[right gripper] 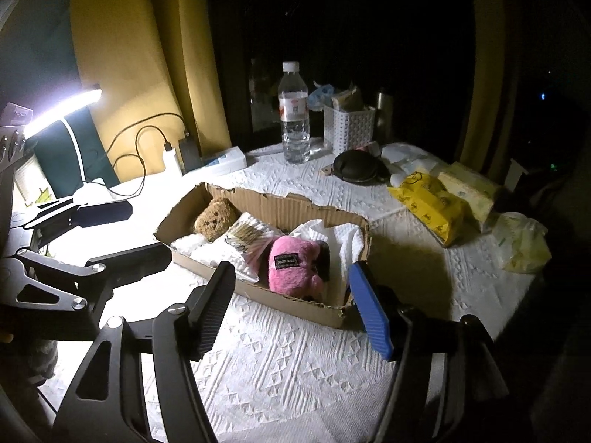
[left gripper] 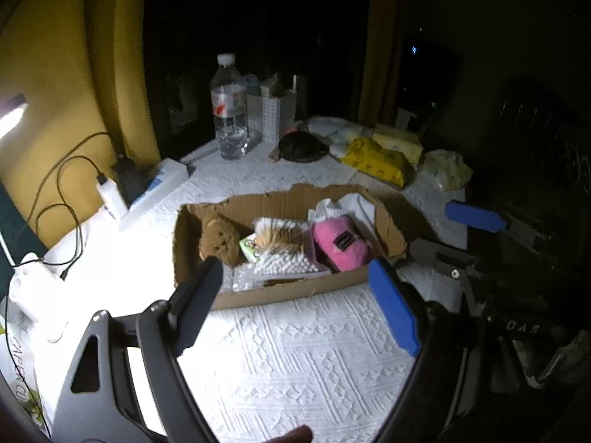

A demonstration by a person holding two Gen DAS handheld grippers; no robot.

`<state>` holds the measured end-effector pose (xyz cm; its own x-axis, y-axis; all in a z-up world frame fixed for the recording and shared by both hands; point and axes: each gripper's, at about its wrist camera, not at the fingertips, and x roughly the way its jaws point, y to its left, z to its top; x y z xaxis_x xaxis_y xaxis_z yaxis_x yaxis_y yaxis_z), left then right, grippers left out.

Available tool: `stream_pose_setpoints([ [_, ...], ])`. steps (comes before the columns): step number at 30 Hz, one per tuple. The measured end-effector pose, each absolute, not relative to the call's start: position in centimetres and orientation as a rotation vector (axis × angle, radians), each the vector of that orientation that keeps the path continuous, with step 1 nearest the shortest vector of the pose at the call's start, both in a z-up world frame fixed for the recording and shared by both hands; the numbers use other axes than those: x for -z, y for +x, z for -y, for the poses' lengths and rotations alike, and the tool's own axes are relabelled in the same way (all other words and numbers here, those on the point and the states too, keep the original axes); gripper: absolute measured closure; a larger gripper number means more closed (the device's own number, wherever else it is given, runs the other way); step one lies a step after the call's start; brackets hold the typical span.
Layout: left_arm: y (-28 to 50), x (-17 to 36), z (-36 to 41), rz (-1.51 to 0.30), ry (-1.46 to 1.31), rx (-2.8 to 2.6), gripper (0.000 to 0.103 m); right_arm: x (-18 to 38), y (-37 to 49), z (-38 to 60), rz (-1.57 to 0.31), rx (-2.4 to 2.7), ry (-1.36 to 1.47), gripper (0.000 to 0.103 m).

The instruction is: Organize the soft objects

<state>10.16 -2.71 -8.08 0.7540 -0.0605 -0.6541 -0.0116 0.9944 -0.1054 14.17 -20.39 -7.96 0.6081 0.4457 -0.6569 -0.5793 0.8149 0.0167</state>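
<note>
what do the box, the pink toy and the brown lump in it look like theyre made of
Box: corrugated cardboard, matte brown, with torn fluted edges. Pink toy: fuzzy plush fabric with a sewn black label. Brown lump: probably a porous sponge, pitted with holes.

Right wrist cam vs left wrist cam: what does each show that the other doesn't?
Right wrist only: the lit desk lamp and the left claw, open, from the side. Left wrist only: the right claw, open, from the side, and a green packet beside the sponge. Both: cardboard box holding sponge, cotton swabs, pink plush; water bottle; yellow pack.
</note>
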Motion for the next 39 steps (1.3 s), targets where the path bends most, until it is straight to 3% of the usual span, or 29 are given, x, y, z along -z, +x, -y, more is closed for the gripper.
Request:
stream_pose_setpoints([
  [3,9.4,7.3,2.7,-0.703,-0.106,0.019,0.020,7.1,13.4,20.7,-0.683,-0.587,-0.204,0.034],
  [6,8.6,6.4,2.9,-0.681,-0.104,0.021,0.008,6.3,12.7,21.0,-0.667,-0.577,-0.201,0.033],
  [17,5.7,3.4,3.5,-0.634,-0.099,0.029,0.008,3.1,9.8,21.7,-0.602,-0.555,-0.200,0.032],
  [30,3.4,0.0,3.6,-0.578,-0.089,0.021,0.008,-0.3,7.1,22.3,-0.543,-0.541,-0.187,0.020],
  [39,3.0,-2.0,3.4,-0.552,-0.078,0.010,0.008,-2.1,6.9,22.5,-0.516,-0.528,-0.187,0.020],
])
